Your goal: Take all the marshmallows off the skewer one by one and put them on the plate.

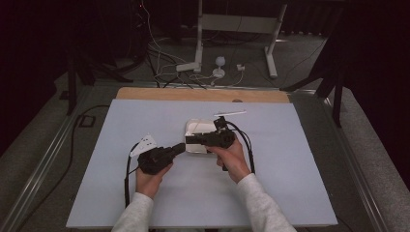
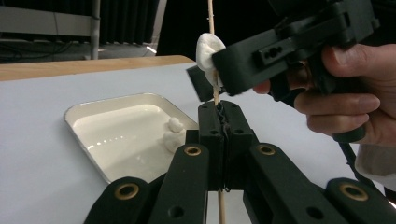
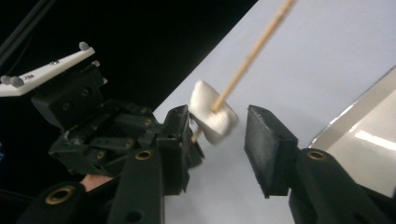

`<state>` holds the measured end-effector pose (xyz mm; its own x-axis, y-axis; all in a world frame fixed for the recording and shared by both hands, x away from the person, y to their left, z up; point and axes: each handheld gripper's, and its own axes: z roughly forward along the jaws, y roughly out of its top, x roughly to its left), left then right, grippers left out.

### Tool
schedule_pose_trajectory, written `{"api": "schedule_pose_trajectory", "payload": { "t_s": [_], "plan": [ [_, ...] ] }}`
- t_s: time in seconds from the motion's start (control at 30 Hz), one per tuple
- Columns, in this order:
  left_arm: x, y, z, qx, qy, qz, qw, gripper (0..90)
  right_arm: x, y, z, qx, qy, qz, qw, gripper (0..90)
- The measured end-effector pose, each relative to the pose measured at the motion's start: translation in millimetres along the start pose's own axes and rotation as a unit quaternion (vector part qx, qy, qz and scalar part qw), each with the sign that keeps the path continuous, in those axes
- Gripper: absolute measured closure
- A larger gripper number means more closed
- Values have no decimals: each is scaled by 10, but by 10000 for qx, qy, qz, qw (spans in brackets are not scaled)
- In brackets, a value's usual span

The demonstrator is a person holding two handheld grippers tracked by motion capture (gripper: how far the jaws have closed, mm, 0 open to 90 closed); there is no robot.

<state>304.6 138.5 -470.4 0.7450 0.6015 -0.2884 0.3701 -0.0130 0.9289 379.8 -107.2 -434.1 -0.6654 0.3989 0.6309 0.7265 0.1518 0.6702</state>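
A thin wooden skewer [image 2: 214,91] carries a soft, matt white marshmallow [image 2: 207,50]. The tray [image 2: 93,108] looks like glossy enamelled metal. Both tools are matt black plastic; the counter [image 2: 37,154] is smooth and matt.

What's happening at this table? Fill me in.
A person is threading marshmallows onto a wooden skewer. The left gripper is shut on the skewer, holding it upright. The right gripper has a marshmallow between its jaws, already speared on the stick; one jaw touches it, the other stands apart. More marshmallows wait in the white tray.
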Motion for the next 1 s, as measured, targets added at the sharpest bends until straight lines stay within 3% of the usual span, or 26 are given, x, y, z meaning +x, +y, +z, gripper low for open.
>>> {"api": "schedule_pose_trajectory", "payload": {
  "t_s": [0.2, 0.53, 0.6, 0.83, 0.93, 1.0],
  "plan": [
    [-16, -16, 32, 125, 8, 89, 9999, 891, 34, -5, 2, -65, -27, -90, 9999, 765],
    [-72, -7, 64, 443, 201, 470, 9977, 900, 71, -3, -13, -40, -172, -222, 9996, 792],
    [-92, 0, 58, 494, 301, 636, 9963, 900, 75, 8, -35, -85, -166, -206, 9996, 792],
    [-120, -4, 74, 607, 415, 830, 9938, 900, 60, 64, -127, -185, -225, -151, 9995, 790],
    [-131, -33, 88, 746, 523, 966, 9911, 900, 45, 98, -203, -395, -310, -109, 9987, 792],
    [-131, -46, 102, 883, 518, 1029, 9894, 900, 5, 160, -341, -642, -393, -33, 9972, 794]
  ]
}}
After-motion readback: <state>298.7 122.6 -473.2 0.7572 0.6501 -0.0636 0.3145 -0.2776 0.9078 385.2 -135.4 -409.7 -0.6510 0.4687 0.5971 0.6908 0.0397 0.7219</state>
